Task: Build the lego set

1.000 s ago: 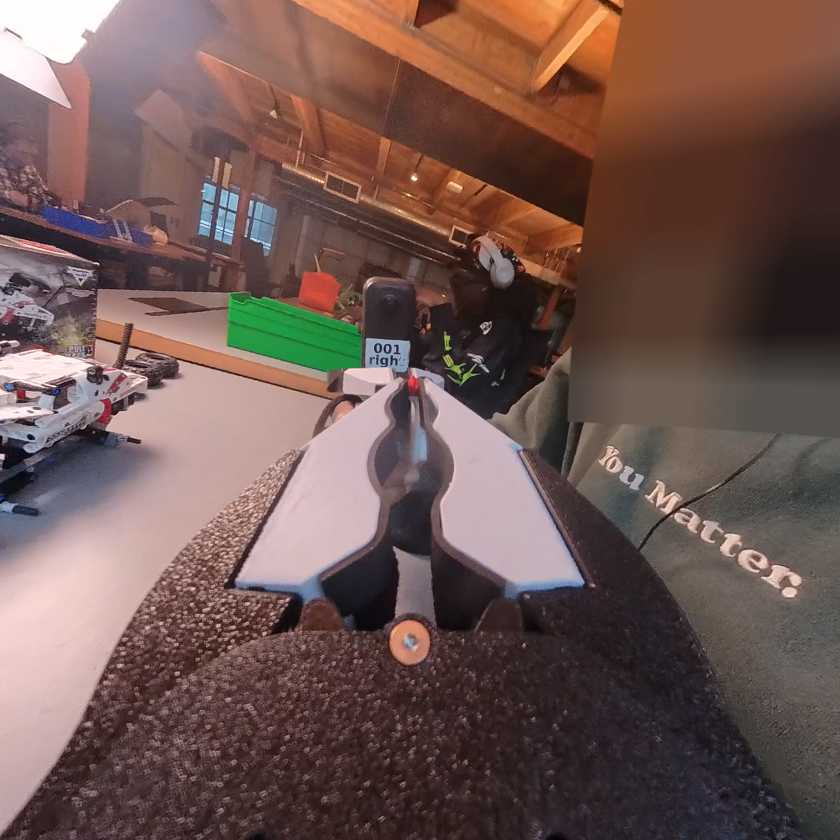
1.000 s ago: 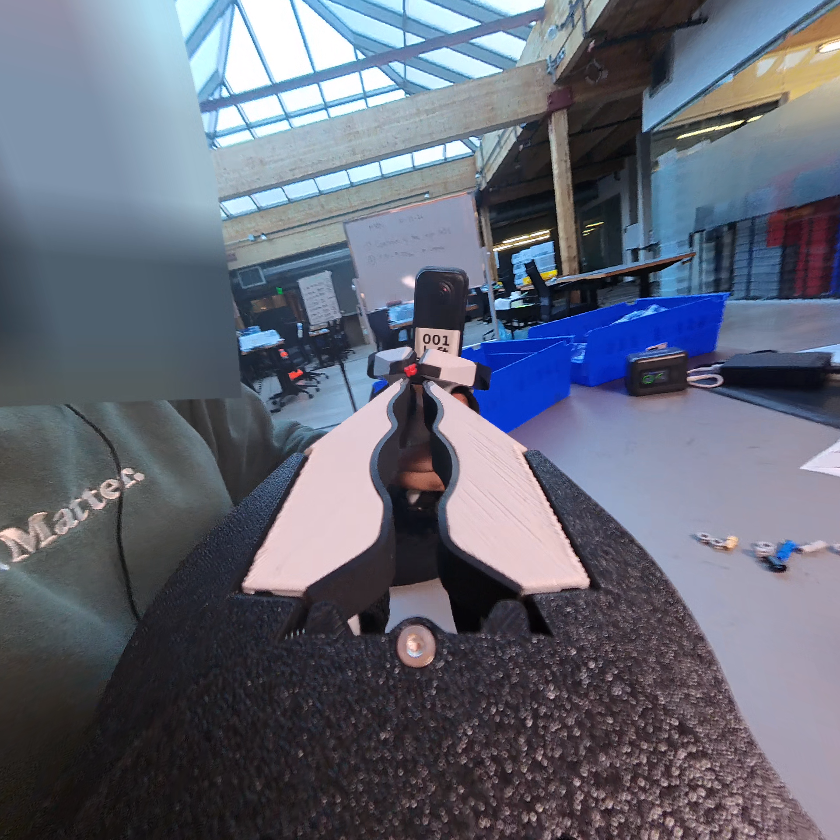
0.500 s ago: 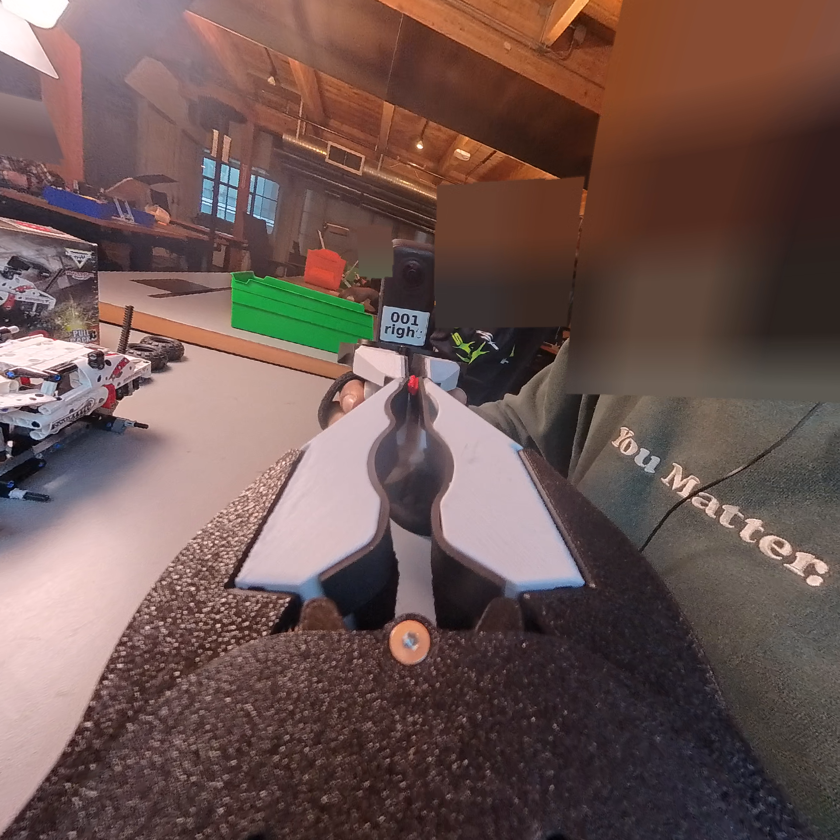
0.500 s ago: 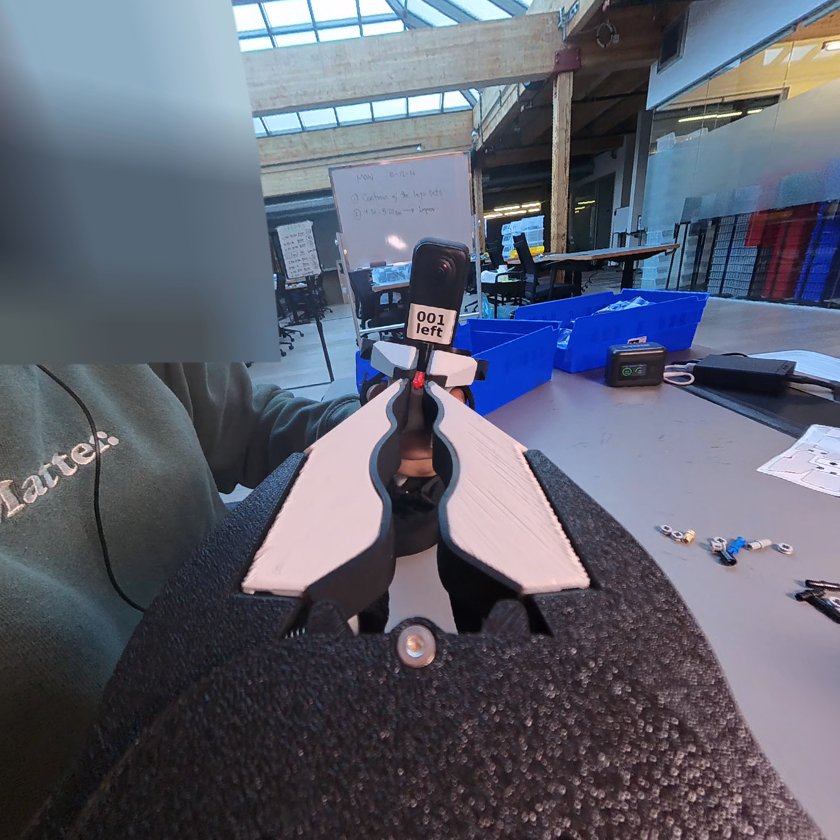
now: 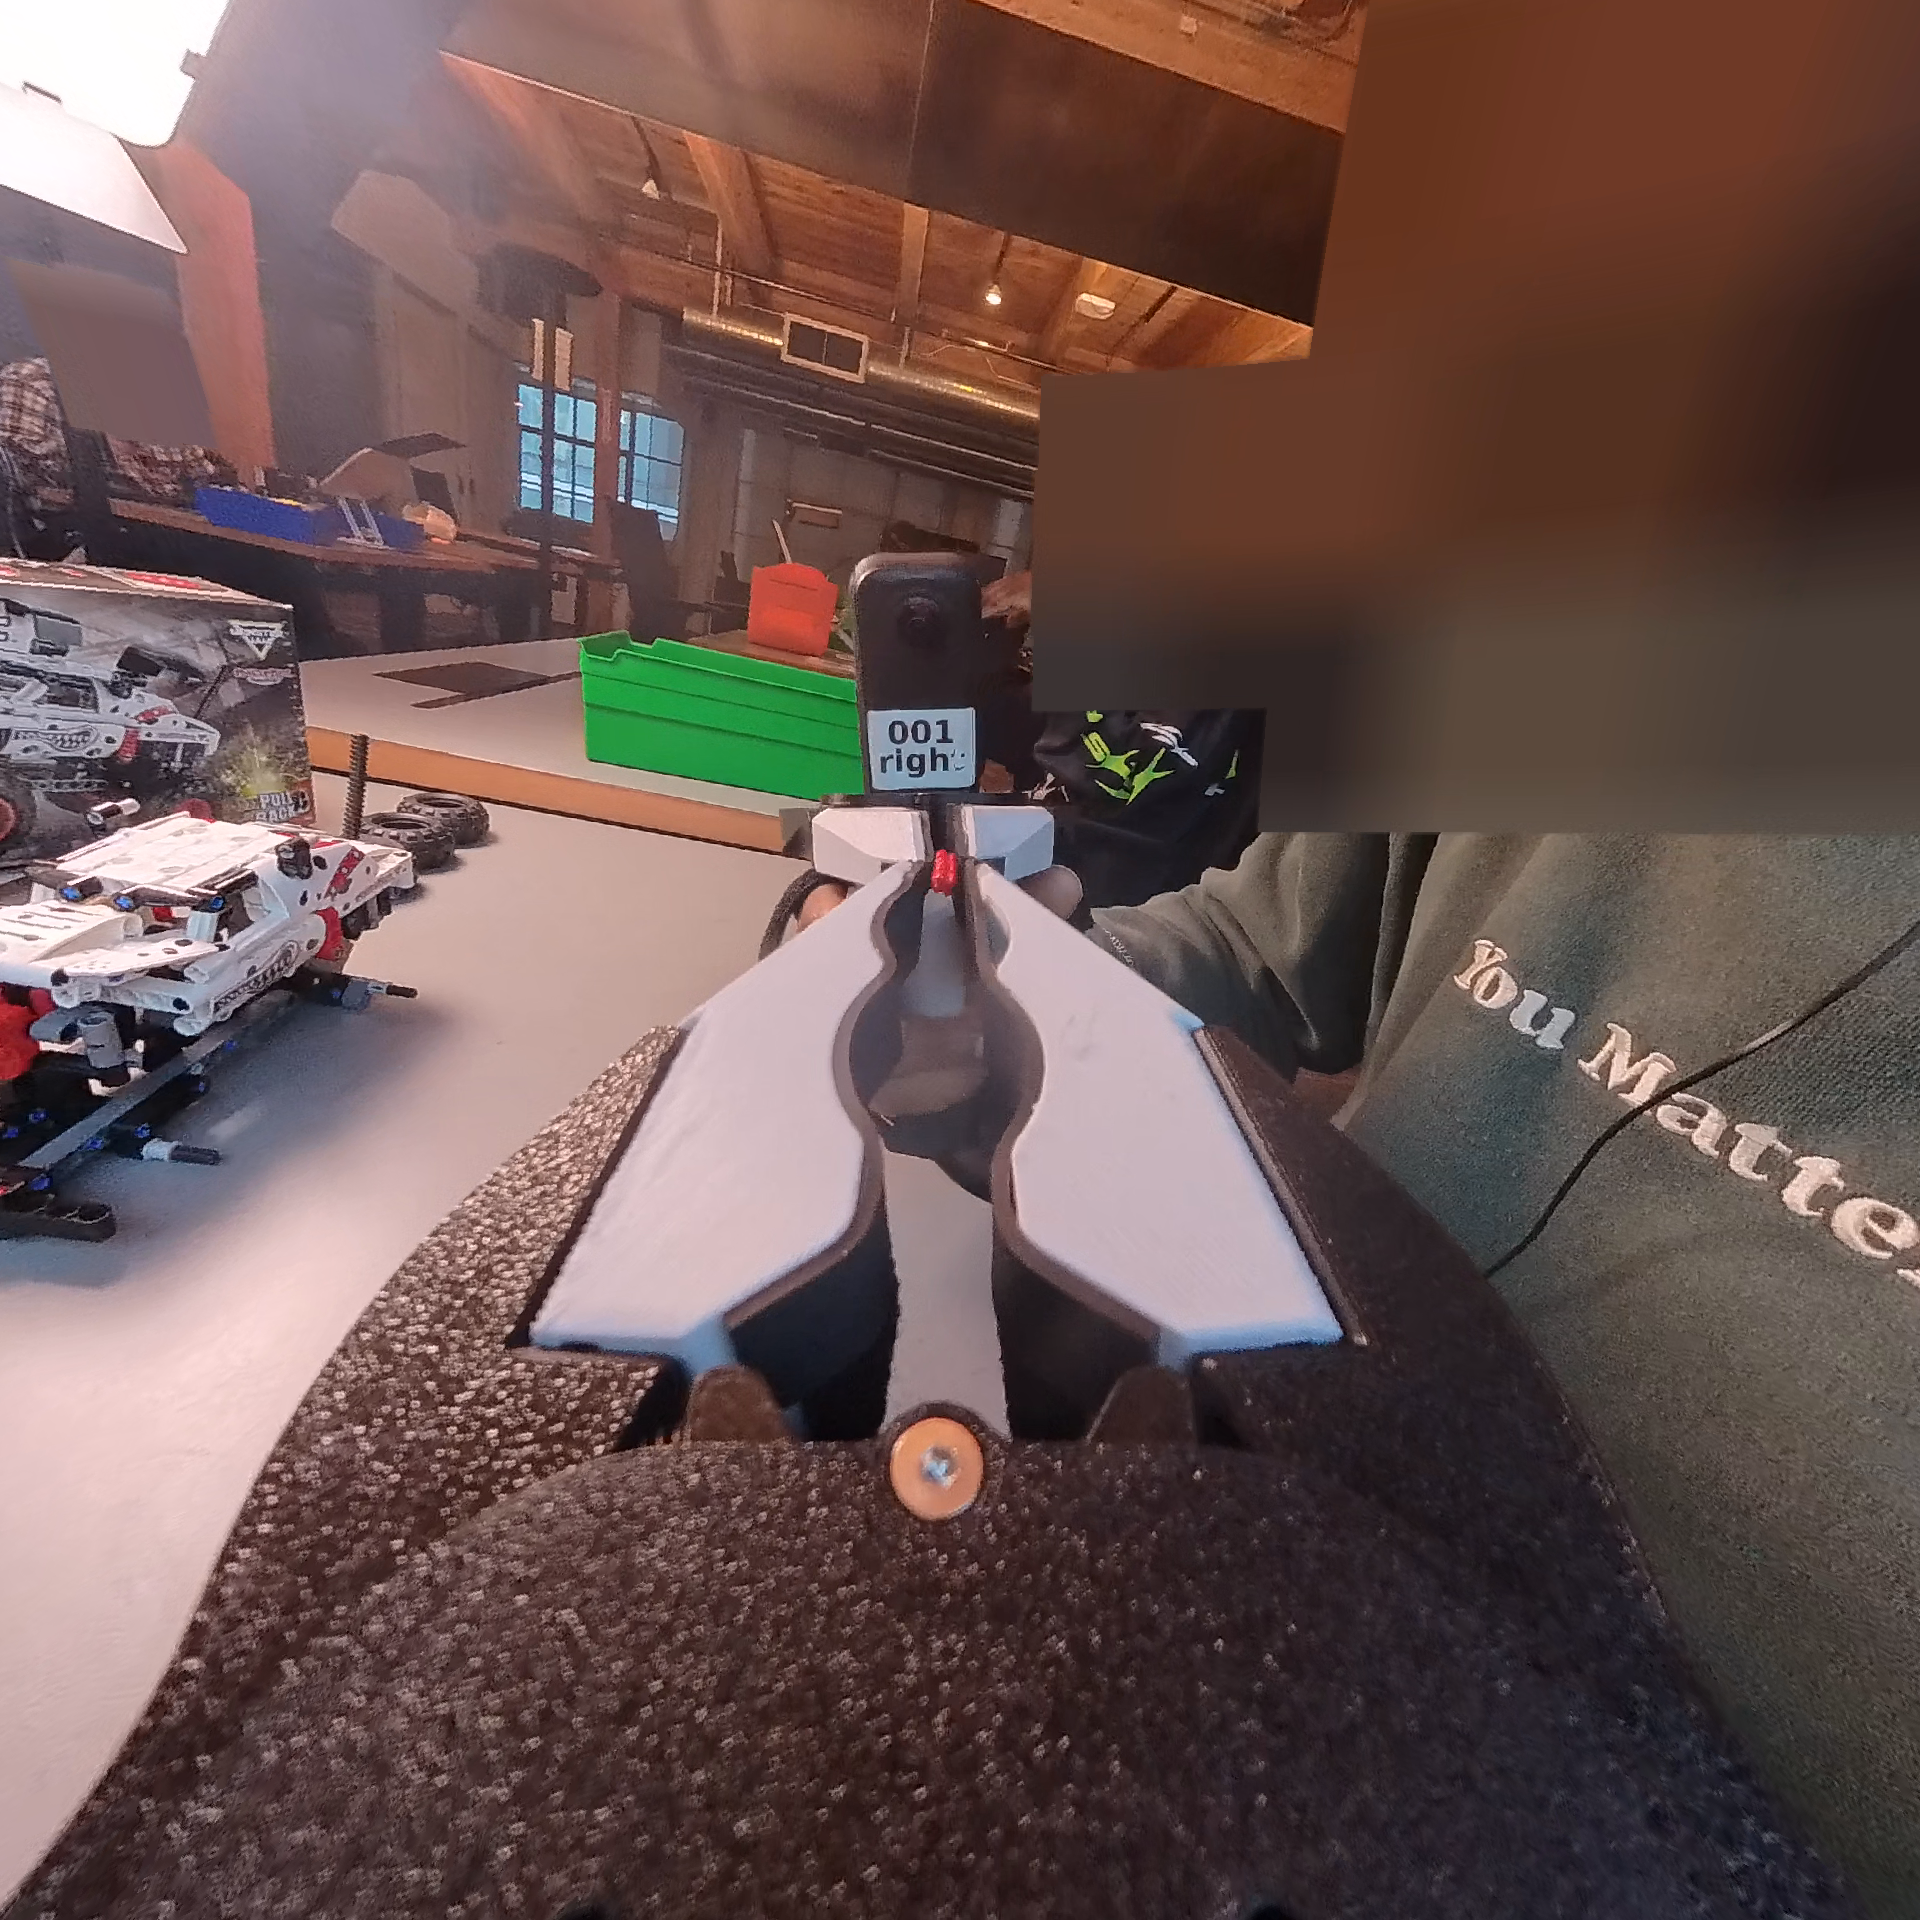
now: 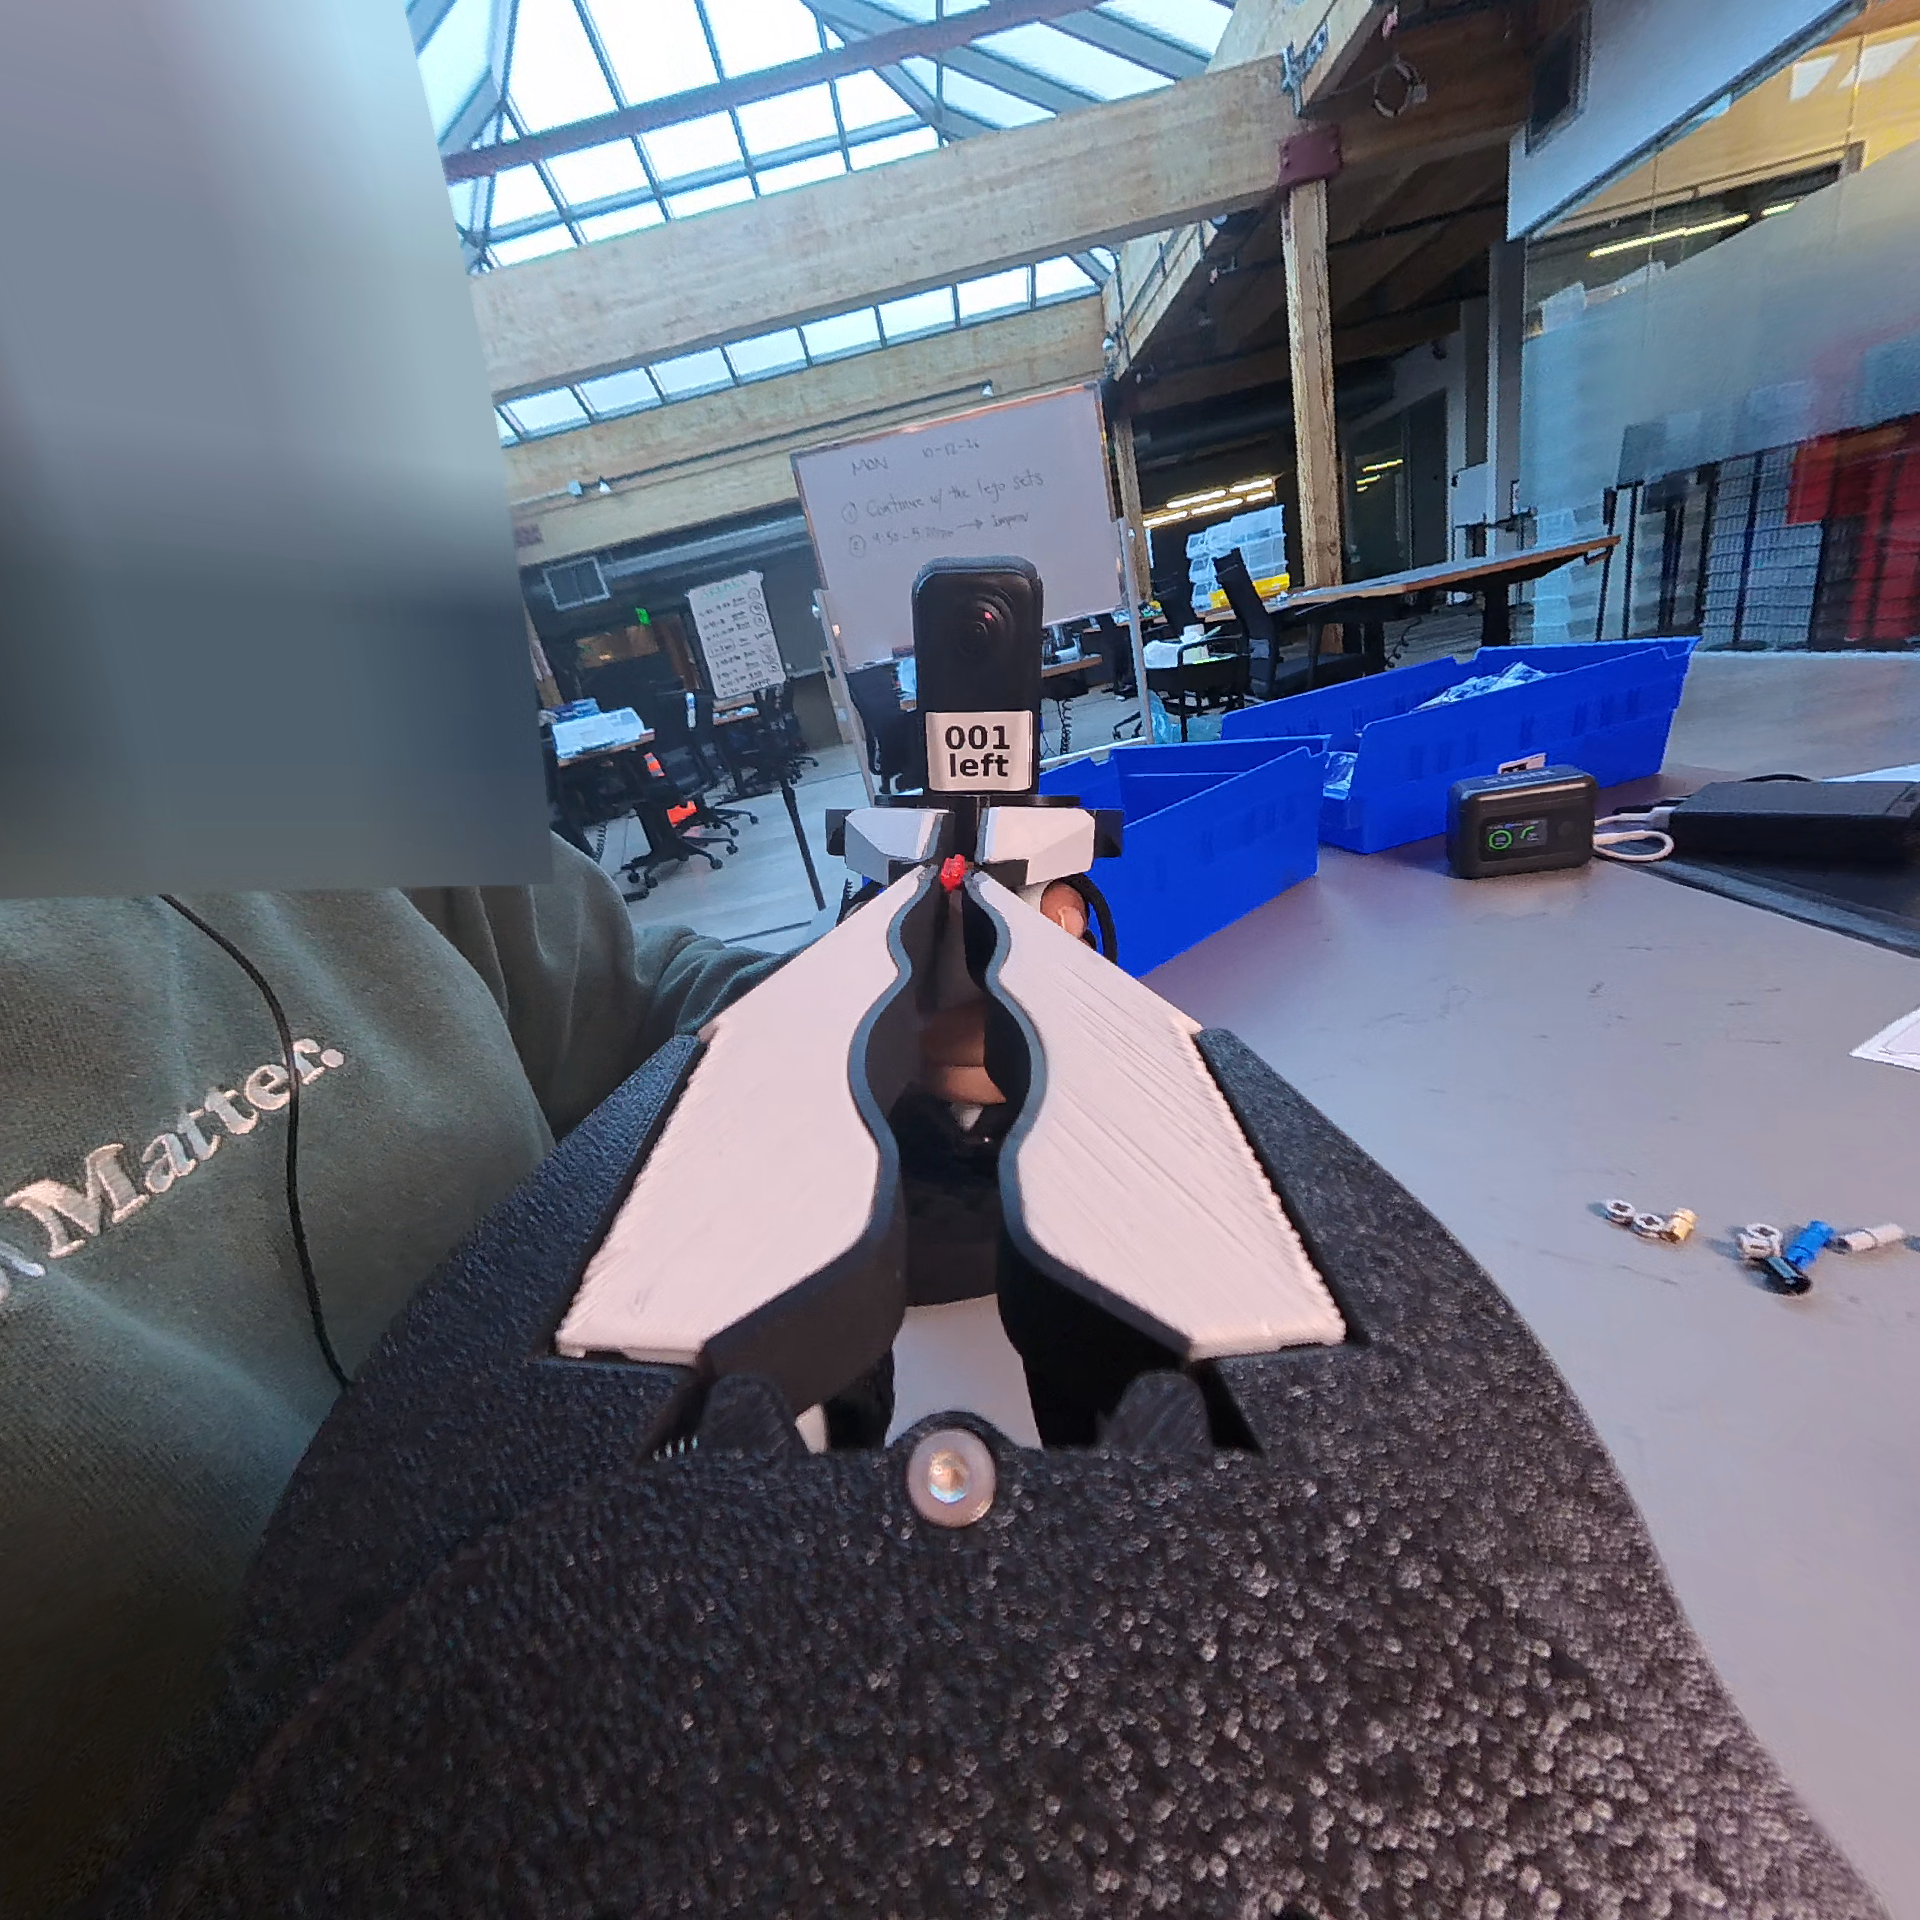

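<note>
The two tools are held tip to tip in front of the person's green sweatshirt (image 5: 1662, 1143), and a tiny red piece (image 5: 943, 871) is pinched where the tips meet. Compared with a second ago the pair has been lowered and levelled — the desk (image 6: 1455, 1039) is seen more fully now, and the red piece is kept between the tips throughout. A handover or a re-grip is judged to be under way, not yet a fit onto the model.

The left tool (image 5: 943, 883) is clenched on the red piece at 12 o'clock in its view; the right tool (image 6: 951, 881) is closed on it too, from the opposite side.

The white truck model (image 5: 177, 935) is left on the desk at 9 o'clock of the left tool, well apart — untouched. Loose small pieces (image 6: 1756, 1242) are seen at 3 o'clock of the right tool.
</note>
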Demonstrator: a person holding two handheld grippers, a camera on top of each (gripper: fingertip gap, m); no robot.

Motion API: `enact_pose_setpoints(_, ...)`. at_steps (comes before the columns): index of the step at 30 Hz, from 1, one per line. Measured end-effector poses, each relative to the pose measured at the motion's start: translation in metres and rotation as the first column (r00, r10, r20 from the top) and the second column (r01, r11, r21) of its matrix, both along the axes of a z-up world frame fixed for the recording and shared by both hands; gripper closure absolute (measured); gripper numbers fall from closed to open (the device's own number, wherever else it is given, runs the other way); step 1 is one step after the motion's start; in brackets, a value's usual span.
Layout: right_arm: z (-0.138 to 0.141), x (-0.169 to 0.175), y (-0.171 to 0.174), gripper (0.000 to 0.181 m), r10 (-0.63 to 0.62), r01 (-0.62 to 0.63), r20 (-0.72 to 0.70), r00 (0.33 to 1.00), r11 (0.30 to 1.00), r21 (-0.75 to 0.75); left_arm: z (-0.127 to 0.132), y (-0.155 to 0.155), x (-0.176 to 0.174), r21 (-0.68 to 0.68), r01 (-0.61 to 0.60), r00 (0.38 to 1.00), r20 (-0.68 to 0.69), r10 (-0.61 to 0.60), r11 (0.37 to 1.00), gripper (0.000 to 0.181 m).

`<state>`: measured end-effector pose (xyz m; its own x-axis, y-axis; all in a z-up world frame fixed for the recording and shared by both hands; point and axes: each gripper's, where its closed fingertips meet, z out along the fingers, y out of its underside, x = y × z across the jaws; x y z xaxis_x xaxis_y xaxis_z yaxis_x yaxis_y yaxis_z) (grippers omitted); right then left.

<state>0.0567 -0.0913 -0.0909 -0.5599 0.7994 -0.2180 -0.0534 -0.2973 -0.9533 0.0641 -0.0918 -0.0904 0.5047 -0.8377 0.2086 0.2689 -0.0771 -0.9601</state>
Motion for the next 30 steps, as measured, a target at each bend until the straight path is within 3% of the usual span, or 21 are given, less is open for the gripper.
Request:
enact_pose_setpoints(8, -0.003, 0.0, 0.001, 0.178, 0.002, -0.002, 0.001, 1.0, 1.0, 0.011, -0.003, 0.001, 0.001, -0.004, -0.018, 0.999, -0.042, 0.018, 1.0, 0.178)
enact_pose_setpoints(15, -0.015, 0.0, 0.003, 0.179, -0.024, 0.022, 0.008, 1.0, 0.988, 0.151, -0.015, 0.003, 0.001, -0.071, 0.023, 0.999, -0.038, -0.026, 0.997, 0.18)
enact_pose_setpoints(21, -0.028, 0.001, 0.001, 0.177, -0.024, 0.014, 0.033, 0.999, 0.964, 0.264, -0.028, 0.002, 0.001, -0.002, -0.011, 0.987, -0.16, 0.011, 1.0, 0.18)
enact_pose_setpoints(23, -0.035, 0.002, 0.002, 0.168, -0.004, -0.015, 0.067, 0.998, 0.956, 0.292, -0.033, 0.005, -0.005, 0.024, -0.049, 0.976, -0.21, 0.053, 0.998, 0.18)
enact_pose_setpoints(27, -0.081, 0.006, 0.028, 0.162, -0.036, -0.113, 0.285, 0.958, 0.865, 0.489, -0.044, 0.013, -0.023, 0.041, -0.12, 0.948, -0.291, 0.127, 0.992, 0.18)
enact_pose_setpoints(30, -0.13, 0.009, 0.05, 0.156, -0.053, -0.287, 0.513, 0.857, 0.778, 0.559, -0.054, 0.017, -0.033, 0.039, -0.152, 0.93, -0.334, 0.156, 0.988, 0.18)
